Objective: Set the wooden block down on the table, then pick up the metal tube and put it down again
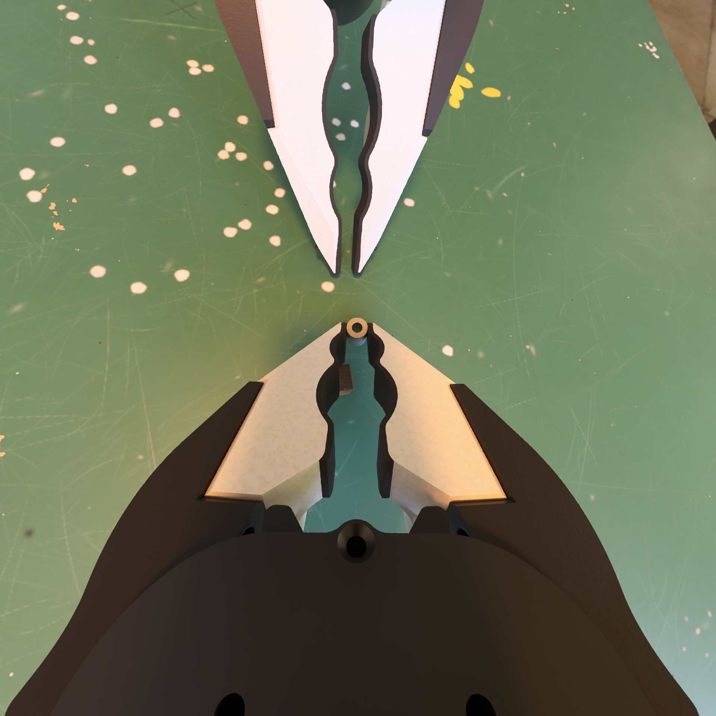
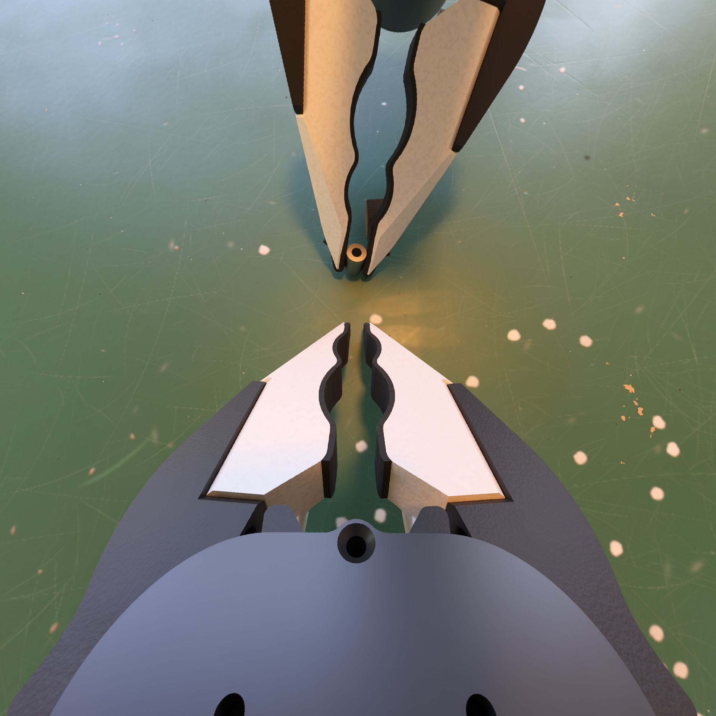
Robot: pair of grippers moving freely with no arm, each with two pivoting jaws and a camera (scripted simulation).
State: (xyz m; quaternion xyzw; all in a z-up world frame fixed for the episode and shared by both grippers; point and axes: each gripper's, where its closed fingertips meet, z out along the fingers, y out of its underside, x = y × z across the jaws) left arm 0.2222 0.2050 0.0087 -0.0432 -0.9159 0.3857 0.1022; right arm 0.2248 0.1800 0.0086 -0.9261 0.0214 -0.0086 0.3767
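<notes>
Here, my left gripper (image 1: 357, 327) pinches the metal tube (image 1: 357, 327) right at its tips, in the middle of the left wrist view. I see the tube end-on, as a small ring with a dark hole, so most of its length is hidden. Whether it touches the counter (image 1: 116, 348) I cannot tell. A small brown bit, the wooden block (image 1: 345, 381), peeks out just below the tube between my fingers (image 1: 294, 418). Most of it is hidden, and I cannot tell how it lies.

In the right wrist view the tube (image 2: 356, 253) sits in the upper middle, in the tips of the left gripper (image 2: 354, 267). A dark piece of the block (image 2: 372, 217) shows just behind it.

My right gripper (image 2: 356, 329) holds nothing. Its tips are nearly pressed together, with only a thin gap. It points at the tube from the lower middle, close but not touching.

The green counter is scratched and spotted with pale paint dots (image 2: 585, 341). It lies wide and bare on both sides of the grippers. Its edge (image 1: 682, 77) shows only in the upper right of the left wrist view.
</notes>
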